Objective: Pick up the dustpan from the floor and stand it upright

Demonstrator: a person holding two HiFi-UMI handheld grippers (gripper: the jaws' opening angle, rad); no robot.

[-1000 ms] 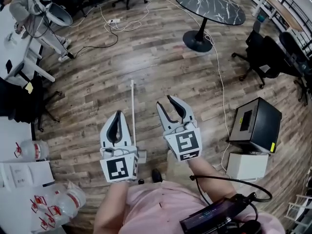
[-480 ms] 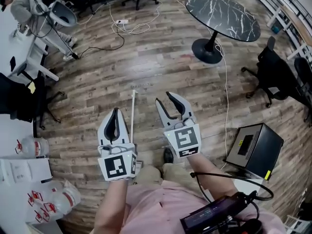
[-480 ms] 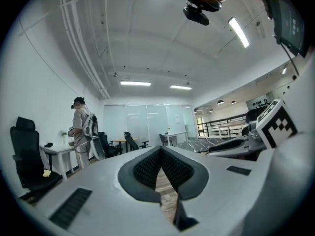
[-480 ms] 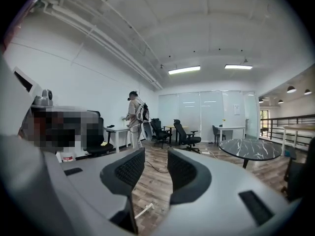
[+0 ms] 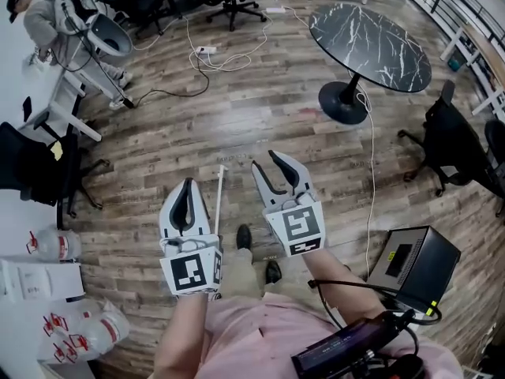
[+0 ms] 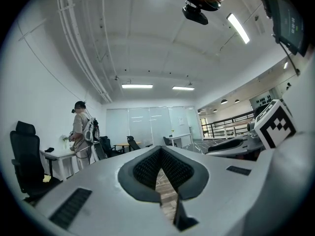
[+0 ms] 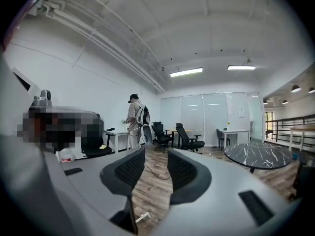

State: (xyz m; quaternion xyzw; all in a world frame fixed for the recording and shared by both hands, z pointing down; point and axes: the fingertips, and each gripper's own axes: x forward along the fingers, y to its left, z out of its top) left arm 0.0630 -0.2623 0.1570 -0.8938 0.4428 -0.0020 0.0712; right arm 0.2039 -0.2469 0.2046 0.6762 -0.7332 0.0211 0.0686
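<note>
The dustpan shows only as a long white handle (image 5: 218, 198) lying flat on the wood floor, running away from me between the two grippers; its pan end is hidden behind my left gripper and my body. My left gripper (image 5: 187, 185) hovers just left of the handle, shut and empty, its pads meeting in the left gripper view (image 6: 160, 150). My right gripper (image 5: 267, 164) is to the right of the handle, open, with nothing between its fingers (image 7: 155, 156). The handle's tip (image 7: 142, 216) shows low between the right jaws, well below them.
A round black marble table (image 5: 371, 42) stands ahead to the right, with a cable trailing from it. A black box (image 5: 416, 263) sits on the floor at the right. Office chairs (image 5: 454, 144) are at the right and back. A person (image 5: 55, 18) stands by white desks at the far left.
I have walked forward: both grippers travelled across the floor, the handle now lies closer under them, and the black box has slid toward the lower right. Neither gripper's jaws changed.
</note>
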